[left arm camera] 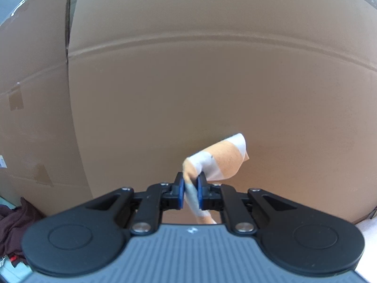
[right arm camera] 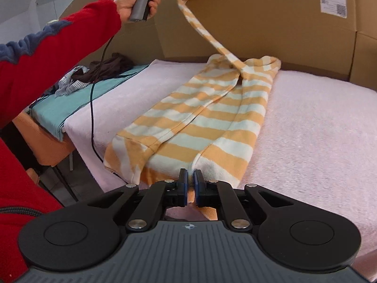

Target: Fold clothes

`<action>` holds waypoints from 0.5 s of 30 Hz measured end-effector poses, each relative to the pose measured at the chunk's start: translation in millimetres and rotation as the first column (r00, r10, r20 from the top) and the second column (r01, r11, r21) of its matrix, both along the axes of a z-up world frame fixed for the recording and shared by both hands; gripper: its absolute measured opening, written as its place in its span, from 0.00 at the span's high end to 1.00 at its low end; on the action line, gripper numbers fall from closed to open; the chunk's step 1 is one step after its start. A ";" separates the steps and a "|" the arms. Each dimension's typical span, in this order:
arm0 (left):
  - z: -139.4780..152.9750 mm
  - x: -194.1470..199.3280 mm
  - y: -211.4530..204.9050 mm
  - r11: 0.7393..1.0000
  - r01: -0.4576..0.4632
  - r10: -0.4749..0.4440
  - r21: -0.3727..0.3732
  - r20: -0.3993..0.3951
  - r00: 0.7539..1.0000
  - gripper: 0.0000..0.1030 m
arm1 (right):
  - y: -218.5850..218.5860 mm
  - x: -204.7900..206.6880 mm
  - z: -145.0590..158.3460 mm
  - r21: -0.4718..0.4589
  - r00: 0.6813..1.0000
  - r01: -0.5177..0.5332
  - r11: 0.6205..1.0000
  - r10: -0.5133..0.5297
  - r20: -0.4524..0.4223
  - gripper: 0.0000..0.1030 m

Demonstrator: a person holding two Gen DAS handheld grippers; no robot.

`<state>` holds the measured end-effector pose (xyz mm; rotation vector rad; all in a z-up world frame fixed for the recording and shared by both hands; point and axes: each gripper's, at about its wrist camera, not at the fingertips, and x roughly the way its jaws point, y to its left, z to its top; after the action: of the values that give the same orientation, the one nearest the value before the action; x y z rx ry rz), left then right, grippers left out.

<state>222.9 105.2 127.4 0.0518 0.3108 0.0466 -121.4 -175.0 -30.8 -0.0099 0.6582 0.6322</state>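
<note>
a wall of brown cardboard (right arm camera: 271, 23) stands along the far edge of the table (right arm camera: 318, 129), which is covered in a pale pink fleecy cloth. an orange and white striped garment (right arm camera: 207, 118) lies lengthwise down the middle of the table, from the far edge to the near edge. a teal cloth (right arm camera: 70, 103) with a heap of dark clothes (right arm camera: 106, 67) sits off the left edge. the left gripper (left arm camera: 190, 189), held by a hand (right arm camera: 134, 1) in a red sleeve, is clamped on a sleeve of the garment, lifted high. the right gripper (right arm camera: 190, 186) is closed on the garment's near hem.
</note>
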 end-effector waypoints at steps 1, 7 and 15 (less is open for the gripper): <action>-1.0 0.9 2.7 1.000 -0.005 0.005 -0.001 -0.003 1.000 0.93 | 5.2 2.4 -4.1 0.003 1.000 -0.012 1.000 0.012 -0.012 0.94; -2.0 5.7 15.8 0.999 -0.023 0.023 -0.033 -0.018 1.000 0.93 | 5.9 7.2 1.5 0.125 1.000 -0.023 0.992 0.025 -0.016 0.94; -13.5 -4.3 -7.5 1.000 -0.016 0.016 0.007 0.012 1.000 0.92 | -18.2 14.9 11.4 0.329 0.998 -0.022 0.944 0.041 -0.051 0.91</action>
<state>218.6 97.6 113.9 0.0557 0.2992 0.0637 -106.5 -193.1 -19.4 0.3097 0.6017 0.7692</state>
